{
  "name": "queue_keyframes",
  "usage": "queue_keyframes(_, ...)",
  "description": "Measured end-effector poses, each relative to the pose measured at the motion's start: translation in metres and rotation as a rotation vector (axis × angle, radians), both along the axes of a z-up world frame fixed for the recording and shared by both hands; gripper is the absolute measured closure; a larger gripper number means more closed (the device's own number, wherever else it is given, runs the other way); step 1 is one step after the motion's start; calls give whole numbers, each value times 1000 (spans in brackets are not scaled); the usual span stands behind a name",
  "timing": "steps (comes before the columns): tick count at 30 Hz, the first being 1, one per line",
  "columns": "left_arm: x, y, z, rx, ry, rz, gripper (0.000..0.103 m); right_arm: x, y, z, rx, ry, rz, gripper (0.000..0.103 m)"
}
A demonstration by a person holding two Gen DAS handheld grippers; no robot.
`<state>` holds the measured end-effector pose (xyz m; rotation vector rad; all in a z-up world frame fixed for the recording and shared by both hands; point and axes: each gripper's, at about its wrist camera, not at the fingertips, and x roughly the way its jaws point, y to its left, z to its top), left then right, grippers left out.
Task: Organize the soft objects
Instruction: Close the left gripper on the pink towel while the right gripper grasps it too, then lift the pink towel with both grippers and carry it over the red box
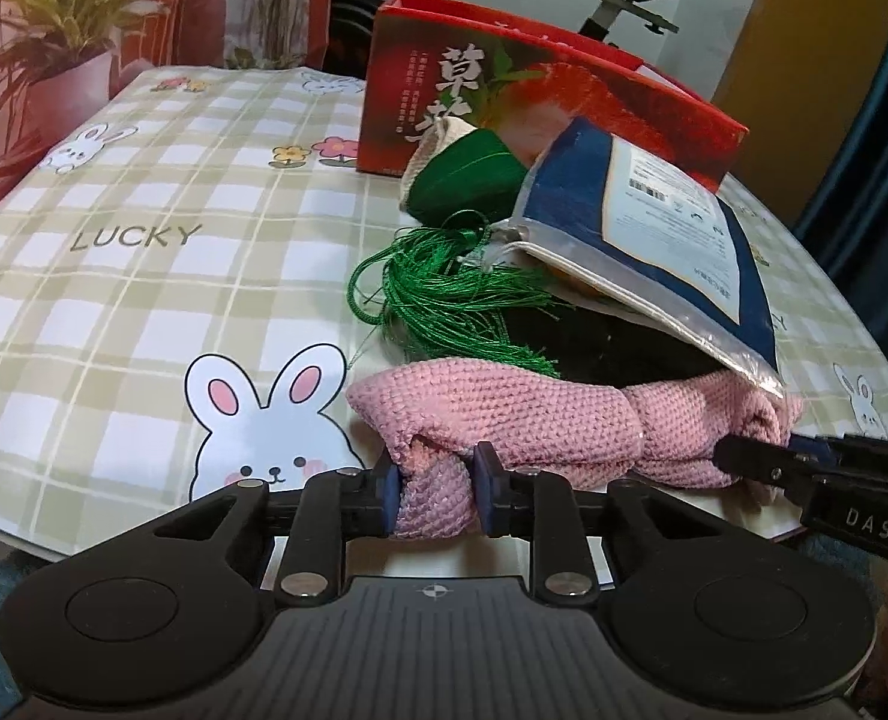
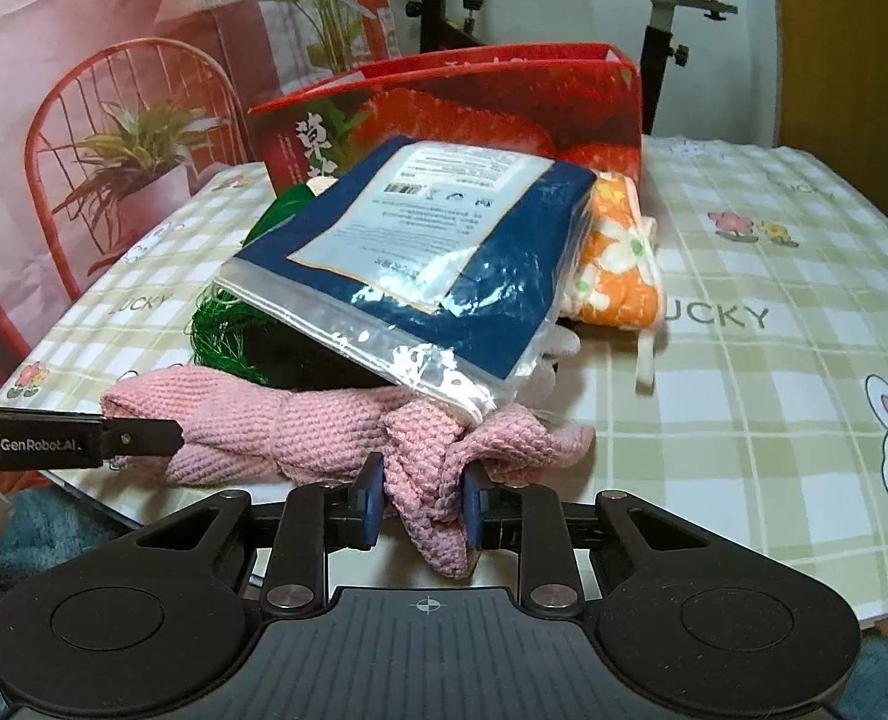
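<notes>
Left wrist view. Left gripper: jaws narrow, pads clamped on the near left end of the pink knitted cloth. Cloth lies along the near table edge. Right gripper comes in from the right, touching the cloth's right end. Behind it: green tassel, blue bagged packet tilted on the pile, red strawberry box. Bare checked tablecloth to the left.

Right wrist view. Right gripper: jaws narrow, pinching the cloth's bunched right end, which hangs over the edge. Orange floral fabric beside the packet. Open tablecloth on the right.
</notes>
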<state>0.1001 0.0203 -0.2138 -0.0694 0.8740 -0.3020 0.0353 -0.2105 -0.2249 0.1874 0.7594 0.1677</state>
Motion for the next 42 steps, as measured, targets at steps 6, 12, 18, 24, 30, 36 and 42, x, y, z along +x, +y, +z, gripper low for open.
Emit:
queue_keyframes(6, 1, 13, 1, -45, 6, 80, 48, -1, 0, -3, -3, 13, -3, 79)
queue_keyframes(12, 1, 15, 2, -65, -7, 106, 40, -1, 0, -4, -2, 15, -2, 78)
queue_keyframes(18, 3, 11, -4, -59, -24, 108, 42, -1, 1, -6, -6, 10, 5, 78)
queue_keyframes(24, 1, 5, -3, -69, -33, 38, 80, -2, 0, -6, 4, 13, 5, 78)
queue_keyframes(30, -9, 2, 15, -67, -118, -4, 84, -8, 0, 10, 3, -42, 18, 79)
queue_keyframes(36, -26, 5, 45, -97, -245, -8, 84, -19, -6, 38, 32, -158, 20, 79)
queue_keyframes(42, -35, 4, 77, -116, -354, -8, 84, -19, -19, 60, 153, -212, 1, 79)
